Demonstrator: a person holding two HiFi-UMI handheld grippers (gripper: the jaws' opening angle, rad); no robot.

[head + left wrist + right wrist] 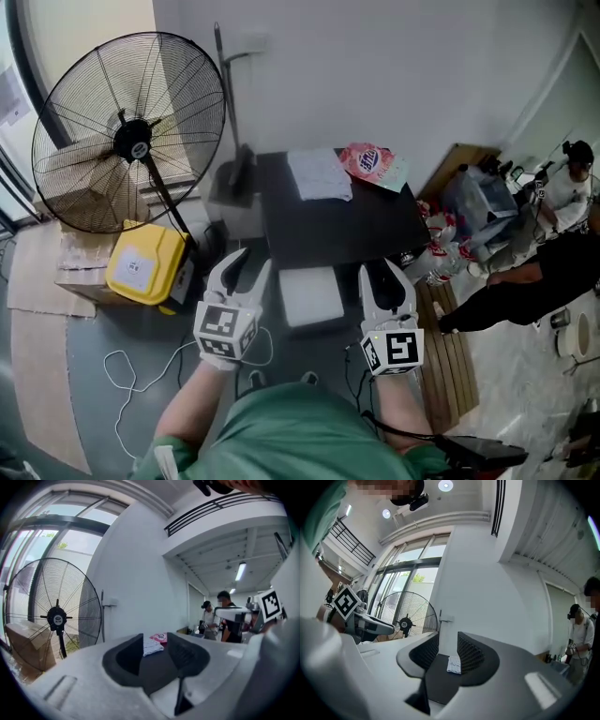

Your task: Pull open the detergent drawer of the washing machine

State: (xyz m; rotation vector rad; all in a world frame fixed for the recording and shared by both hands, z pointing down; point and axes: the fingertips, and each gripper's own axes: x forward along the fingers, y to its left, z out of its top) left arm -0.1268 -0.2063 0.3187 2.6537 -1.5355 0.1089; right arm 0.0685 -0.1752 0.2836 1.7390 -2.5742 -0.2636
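Detergent drawer: can't single it out in any view. What sits ahead is a dark-topped unit (328,230) with a white block (311,295) at its near edge, between the two grippers (whether that block is the drawer, can't tell). Left gripper (248,264) and right gripper (384,274) are both released, jaws apart, nothing between them, both clear of the unit. On the dark top: a white cloth (319,173) and a pink packet (367,161), just beside each other at the far edge. Only the head view shows the white block, the yellow case (145,265) on the floor at left (lid shut, contents hidden) and the white cable (131,375). The cardboard box (80,192) behind the fan (131,131) is closed too. Left gripper view looks level over the top through the left gripper (154,644): cloth and packet in the gap, two people (225,616) far right. Right gripper view, through the right gripper (447,644), catches the cloth alone, plus tall windows (408,578) and one person (580,634) at right.
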